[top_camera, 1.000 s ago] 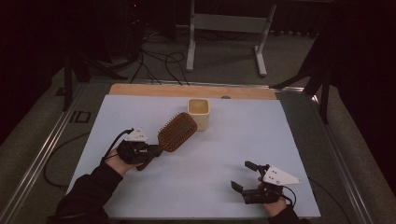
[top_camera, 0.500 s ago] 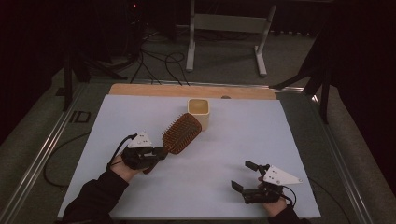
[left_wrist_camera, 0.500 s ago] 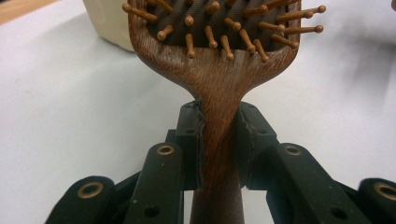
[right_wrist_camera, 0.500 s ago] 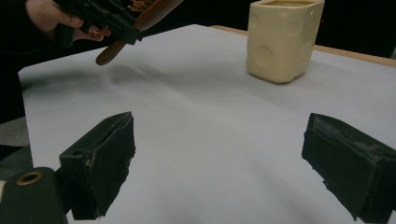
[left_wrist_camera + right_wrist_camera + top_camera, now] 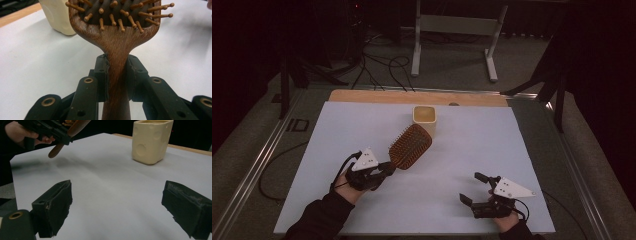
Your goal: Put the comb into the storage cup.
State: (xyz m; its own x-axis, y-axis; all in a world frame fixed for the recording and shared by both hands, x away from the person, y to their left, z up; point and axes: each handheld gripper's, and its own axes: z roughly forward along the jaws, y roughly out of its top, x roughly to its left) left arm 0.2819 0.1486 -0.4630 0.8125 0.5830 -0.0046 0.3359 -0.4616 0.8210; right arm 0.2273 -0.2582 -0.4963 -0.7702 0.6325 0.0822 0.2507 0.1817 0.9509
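Two grippers: left gripper point(image 5: 384, 169) clamps the brown wooden paddle hairbrush's point(image 5: 410, 146) handle mid-frame; right gripper point(image 5: 473, 188) gapes apart, lower right.

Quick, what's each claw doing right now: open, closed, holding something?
Left claw: closed on the wooden hairbrush, gripping its handle.
Right claw: open, nothing between its jaws.

left gripper point(image 5: 384, 169) jaws clamped; right gripper point(image 5: 474, 188) jaws spread.
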